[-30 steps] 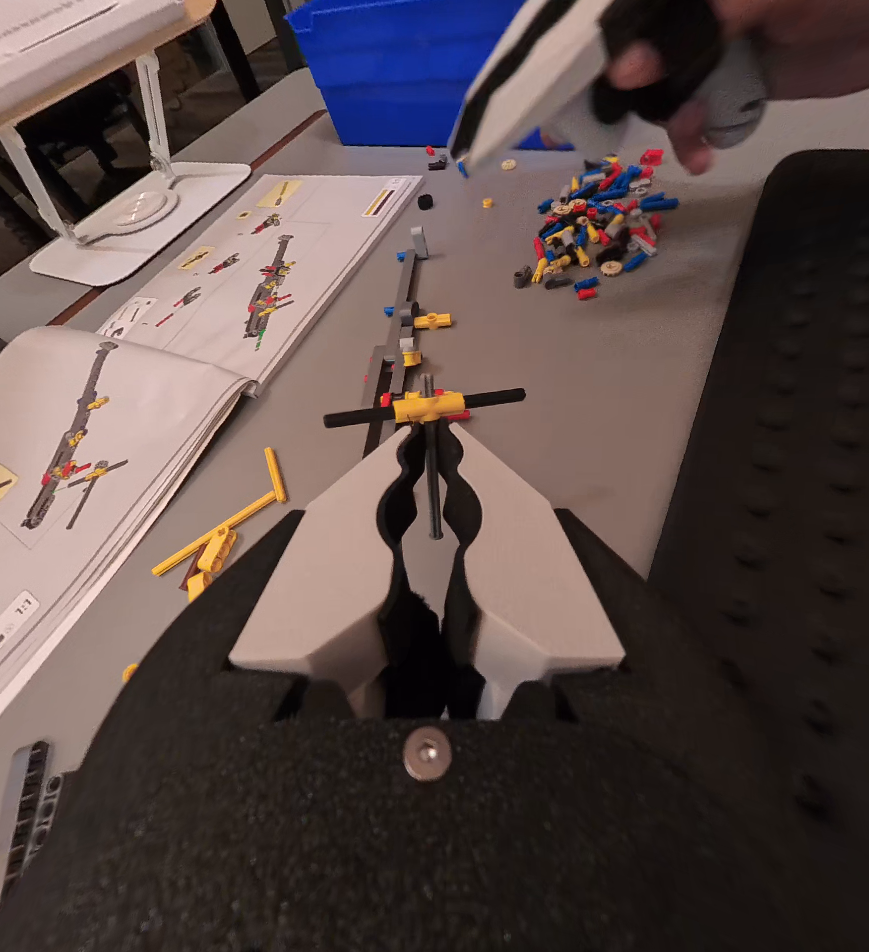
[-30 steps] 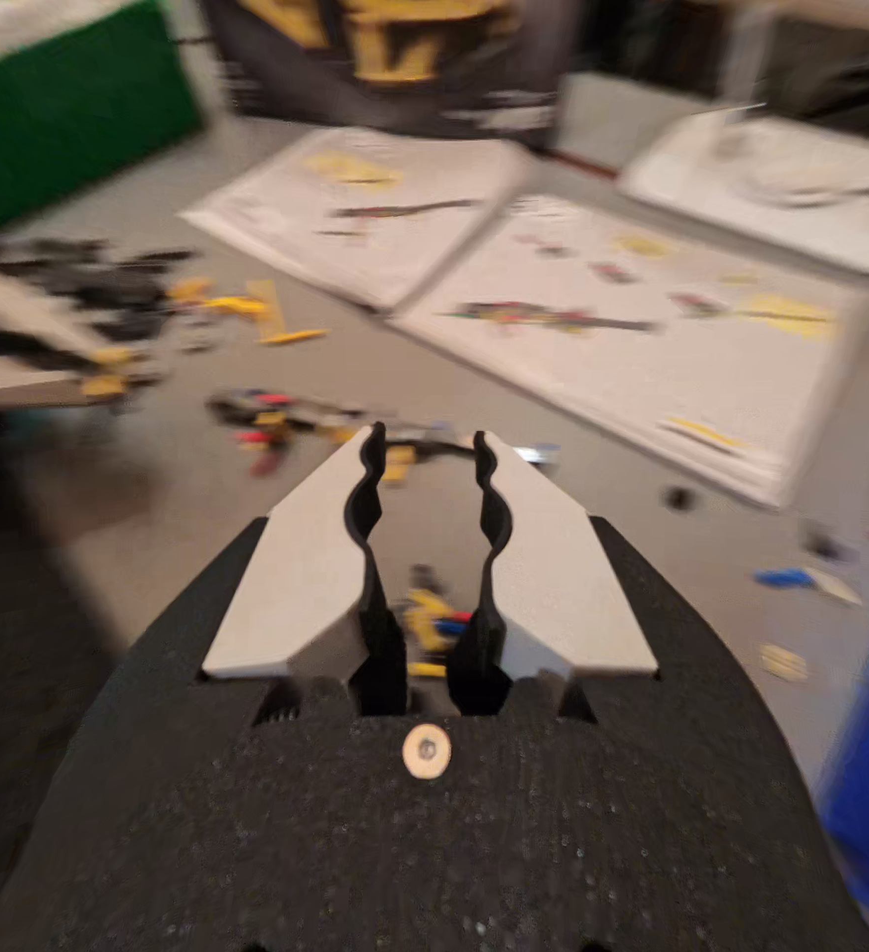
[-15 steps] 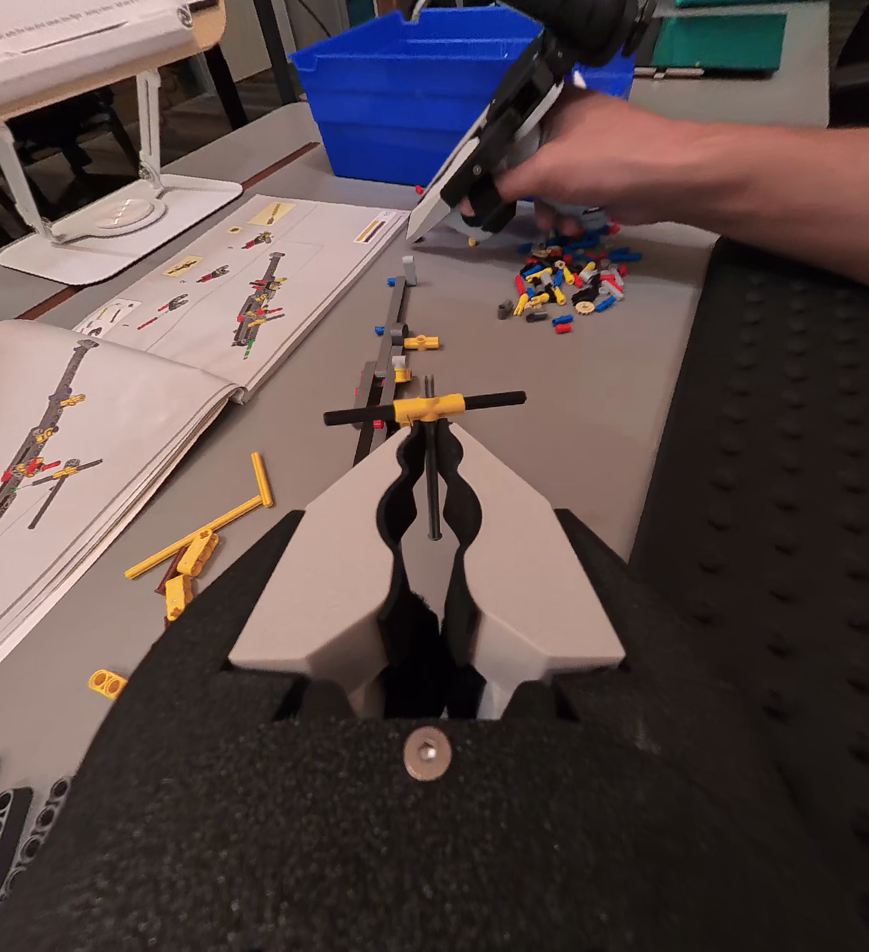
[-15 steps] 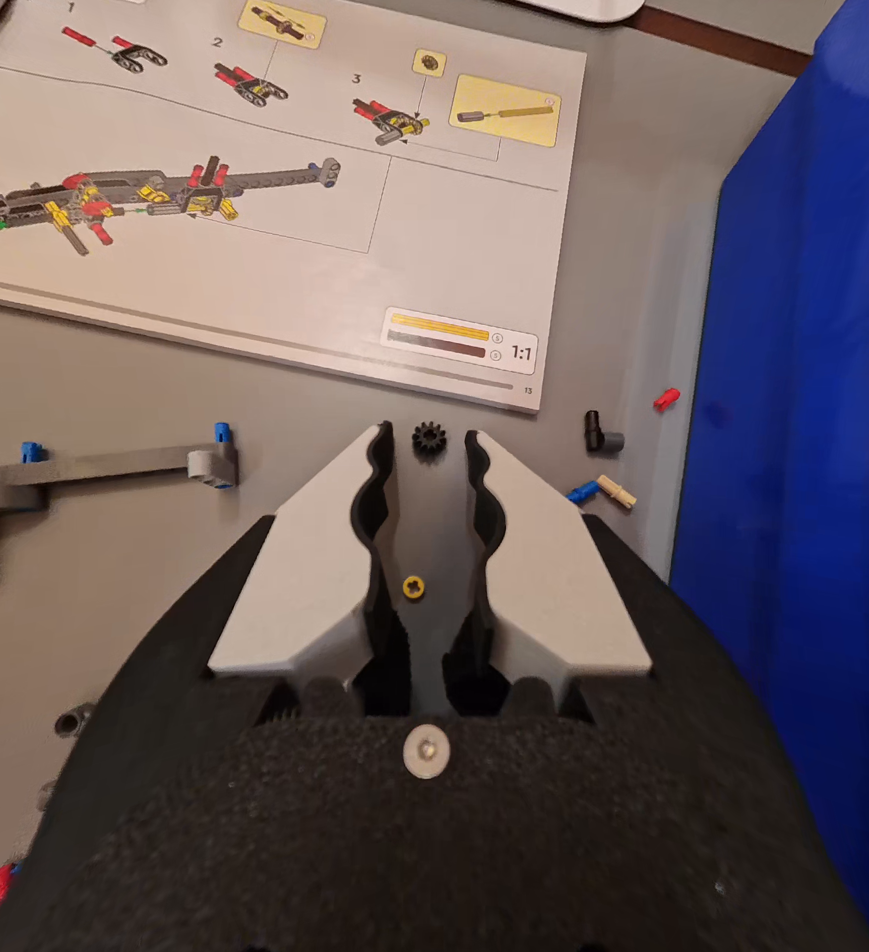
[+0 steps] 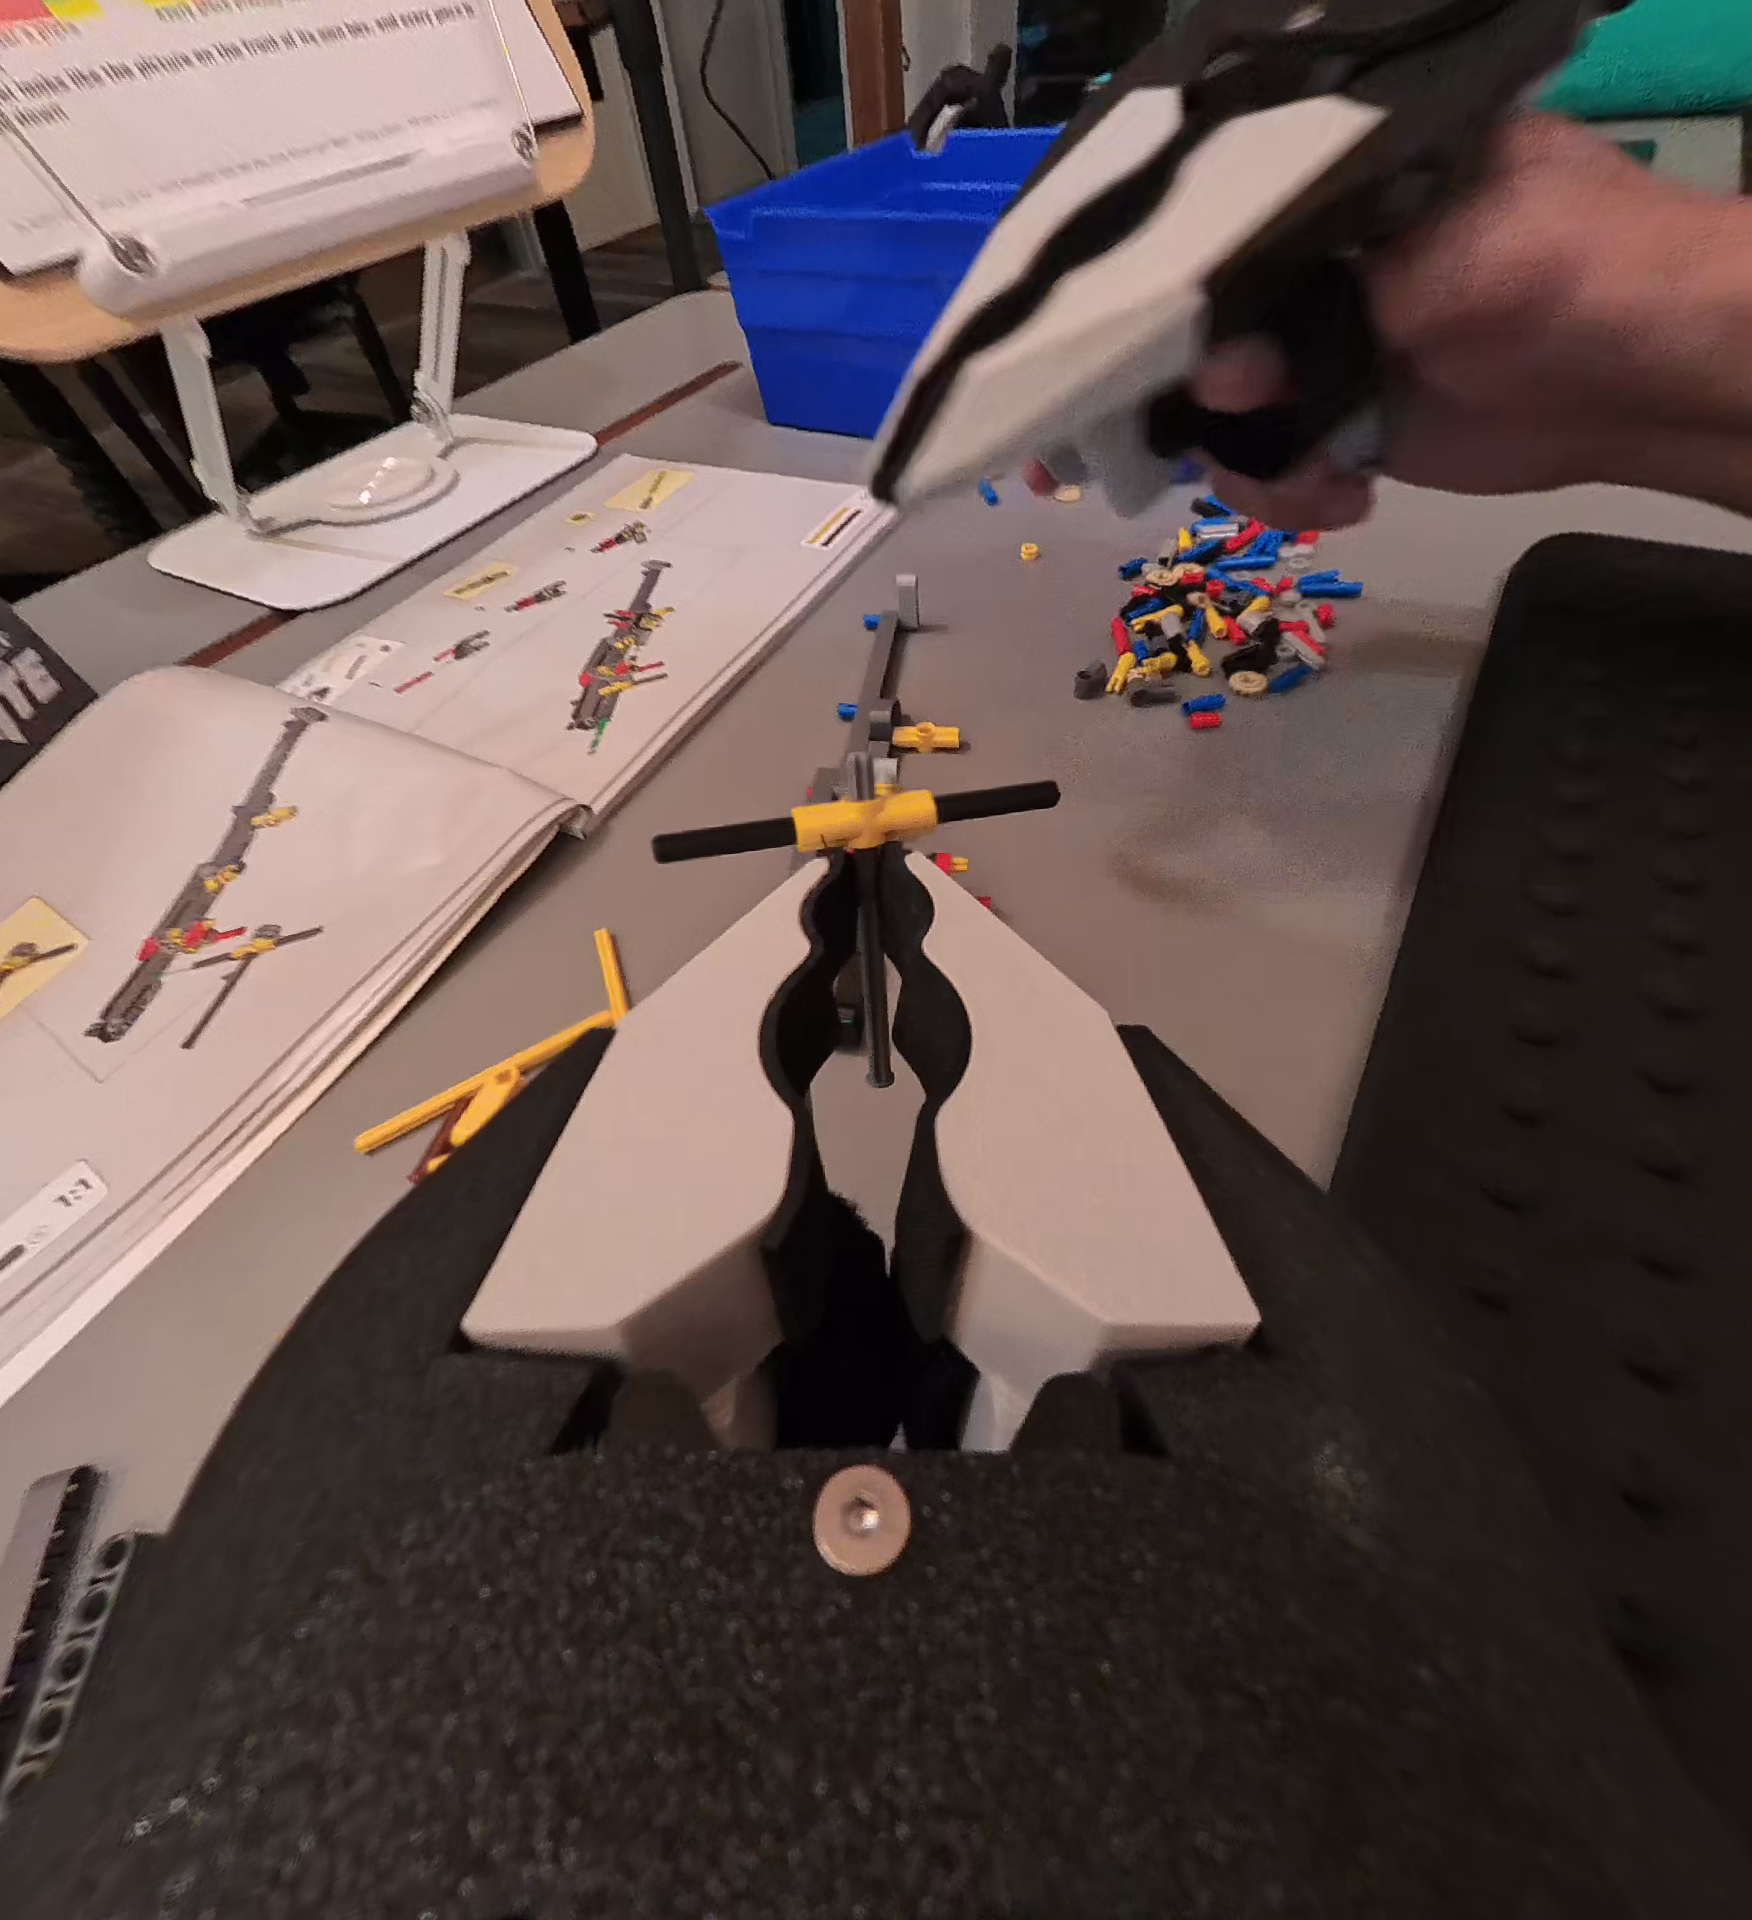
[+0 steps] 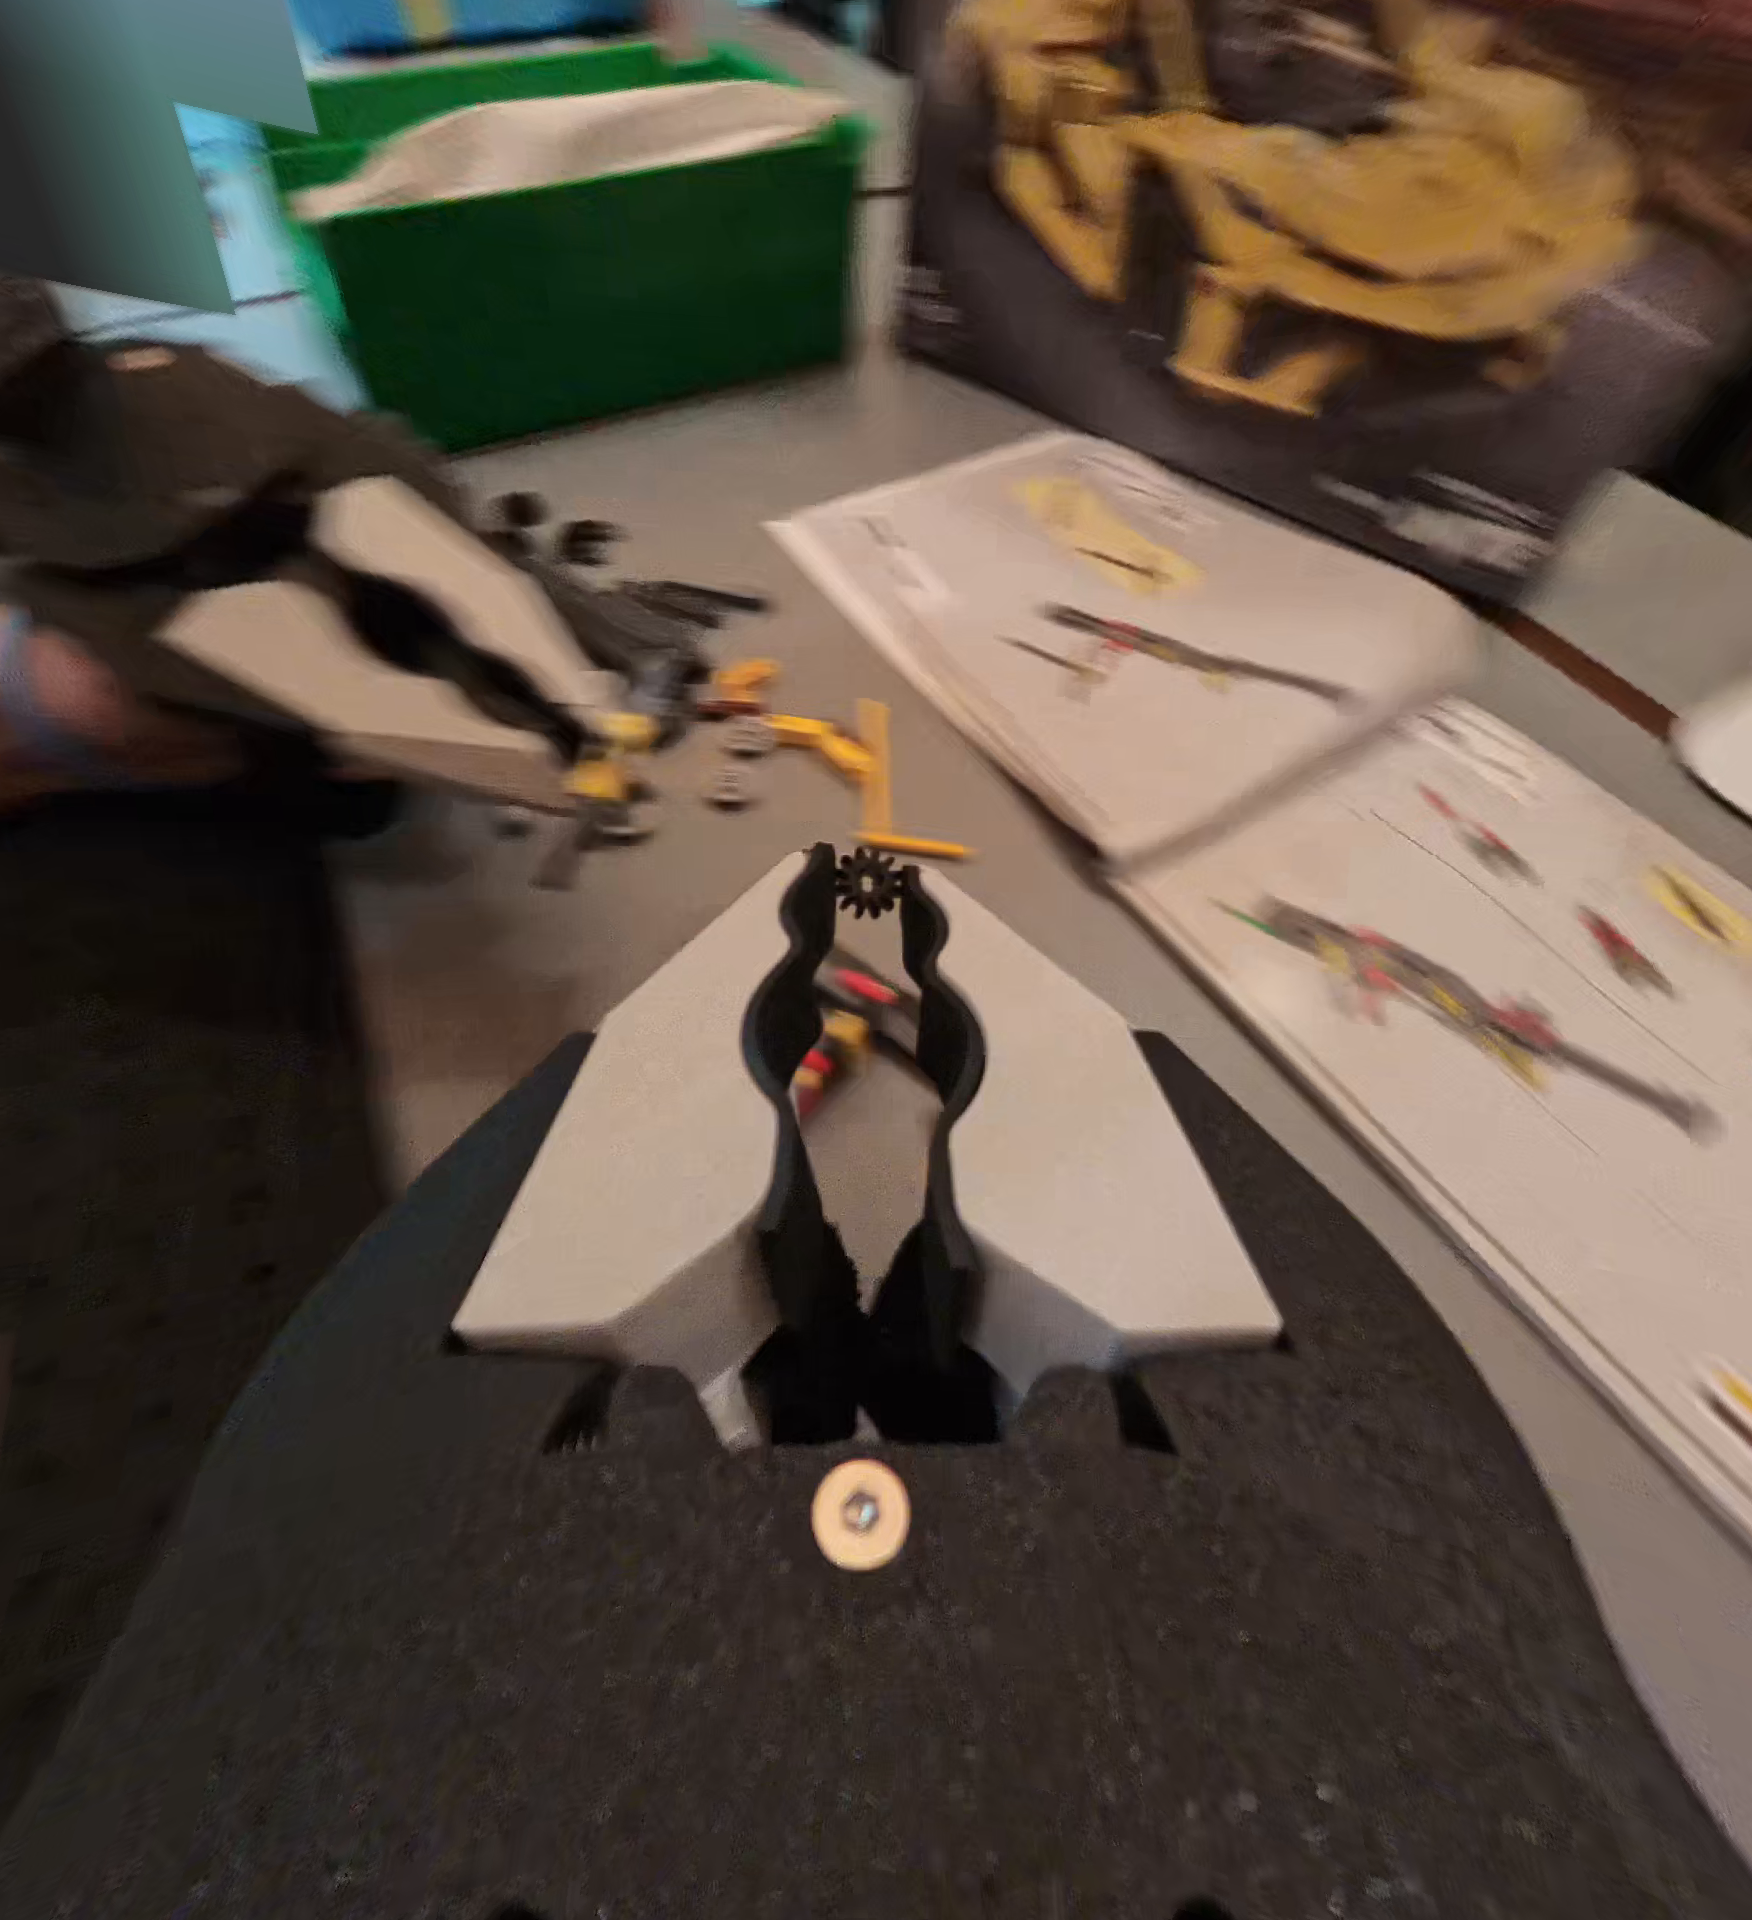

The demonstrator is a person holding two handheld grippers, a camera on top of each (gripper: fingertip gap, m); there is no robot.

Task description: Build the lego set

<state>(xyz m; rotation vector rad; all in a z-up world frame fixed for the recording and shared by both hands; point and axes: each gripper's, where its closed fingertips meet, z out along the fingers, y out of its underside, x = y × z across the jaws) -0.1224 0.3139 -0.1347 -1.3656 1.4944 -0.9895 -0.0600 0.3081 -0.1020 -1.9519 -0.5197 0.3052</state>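
Note:
My left gripper (image 5: 864, 868) is shut on a dark axle (image 5: 877, 977) that carries a yellow connector (image 5: 859, 821) with a black cross axle (image 5: 991, 802). It holds this above the grey table (image 5: 1215, 831). A long grey beam assembly (image 5: 877, 686) lies on the table beyond it. My right gripper (image 6: 864, 871) is shut on a small black gear (image 6: 864, 881), held in the air. In the left wrist view the right gripper (image 5: 965, 416) hangs at the upper right. In the right wrist view the left gripper (image 6: 581, 743) is at the left, blurred.
An open instruction booklet (image 5: 332, 831) lies left. A pile of small coloured pins (image 5: 1225, 634) lies at the back right, a blue bin (image 5: 851, 281) behind it. Yellow beams (image 5: 498, 1081) lie near my left gripper. A black mat (image 5: 1630, 1039) covers the right. A green bin (image 6: 591, 281) and set box (image 6: 1319, 229) stand behind. The tips of one gripper are about 8 centimetres away from the tips of the other.
My right gripper closed on the black gear, lifted it off the table and swung toward the left gripper. The left gripper kept its hold and lifted a little.

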